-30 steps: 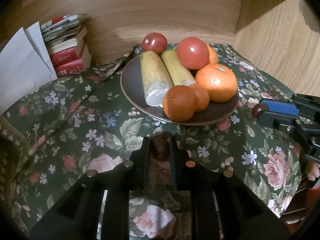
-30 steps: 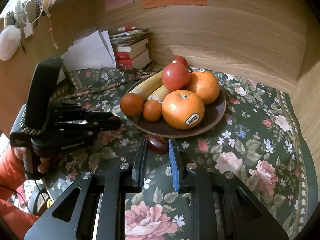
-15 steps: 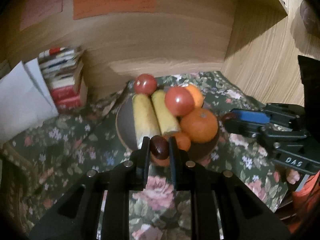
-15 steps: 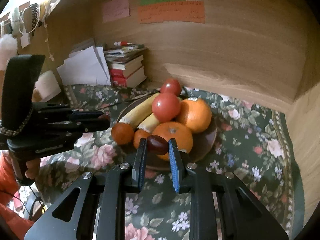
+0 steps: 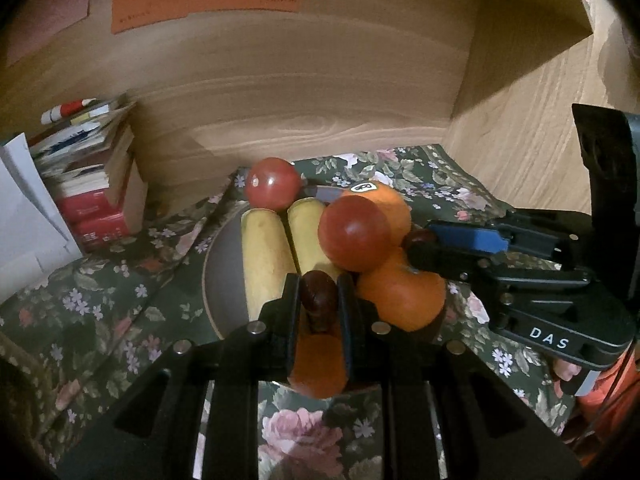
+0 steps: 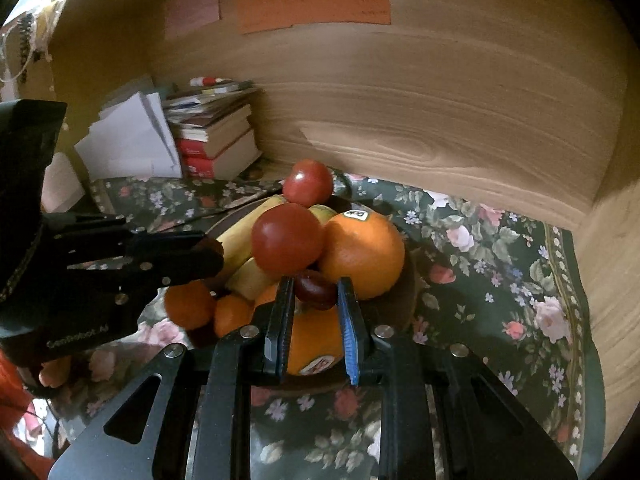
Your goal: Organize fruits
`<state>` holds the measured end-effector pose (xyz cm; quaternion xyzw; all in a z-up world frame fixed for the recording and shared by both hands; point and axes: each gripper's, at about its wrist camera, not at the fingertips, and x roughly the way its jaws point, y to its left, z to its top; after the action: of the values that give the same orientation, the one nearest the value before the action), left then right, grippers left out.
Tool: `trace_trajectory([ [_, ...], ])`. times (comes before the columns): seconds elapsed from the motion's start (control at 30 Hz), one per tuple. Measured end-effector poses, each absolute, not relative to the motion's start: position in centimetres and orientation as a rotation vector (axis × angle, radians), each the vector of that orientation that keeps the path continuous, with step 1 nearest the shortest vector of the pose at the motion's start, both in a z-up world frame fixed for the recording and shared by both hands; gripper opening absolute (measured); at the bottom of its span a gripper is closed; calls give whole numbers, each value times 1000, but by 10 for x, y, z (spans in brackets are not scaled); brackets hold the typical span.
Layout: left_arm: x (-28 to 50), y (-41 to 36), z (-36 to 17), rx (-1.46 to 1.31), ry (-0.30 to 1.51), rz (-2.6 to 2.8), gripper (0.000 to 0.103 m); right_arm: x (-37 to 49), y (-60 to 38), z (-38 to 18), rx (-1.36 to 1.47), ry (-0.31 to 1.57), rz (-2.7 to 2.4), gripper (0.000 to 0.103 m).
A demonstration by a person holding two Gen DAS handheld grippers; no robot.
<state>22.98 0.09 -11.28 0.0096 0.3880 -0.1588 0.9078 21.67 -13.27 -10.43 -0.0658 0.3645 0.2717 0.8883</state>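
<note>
**Holding two dark fruits over the plate**

Your left tool (image 5: 319, 300) is gripping a small dark red fruit (image 5: 318, 294) between nearly closed fingers, hovering over the brown plate (image 5: 224, 276) near the two bananas (image 5: 262, 264). Your right tool (image 6: 314, 292) is likewise pinching a dark glossy fruit (image 6: 315, 289), sitting just in front of the large tomato (image 6: 287, 238) and above an orange (image 6: 316, 340). The plate is resting on the floral-clothed surface (image 6: 500, 264), piled with oranges, tomatoes and bananas.
</note>
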Motion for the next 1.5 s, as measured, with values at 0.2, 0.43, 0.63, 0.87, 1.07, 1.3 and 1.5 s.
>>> trace_trajectory([
  [0.2, 237, 3, -121, 4, 819, -329, 18, 221, -130, -109, -154, 755, 567, 21],
  [0.43, 234, 5, -121, 6, 800, -313, 40, 225, -134, -110, -142, 760, 551, 34],
  [0.63, 221, 11, -108, -5, 760, -285, 40, 220, -138, -100, -121, 737, 555, 35],
  [0.87, 188, 21, -64, -28, 611, -219, 40, 197, -155, -61, -75, 622, 538, 35],
  [1.07, 146, 19, -23, -41, 459, -175, 40, 160, -175, -18, -32, 477, 507, 37],
  [1.3, 78, 3, 15, -23, 288, -153, 51, 104, -191, 17, 13, 314, 486, 47],
  [1.5, 38, 2, 30, -20, 220, -139, 65, 63, -191, 32, 17, 224, 467, 64],
])
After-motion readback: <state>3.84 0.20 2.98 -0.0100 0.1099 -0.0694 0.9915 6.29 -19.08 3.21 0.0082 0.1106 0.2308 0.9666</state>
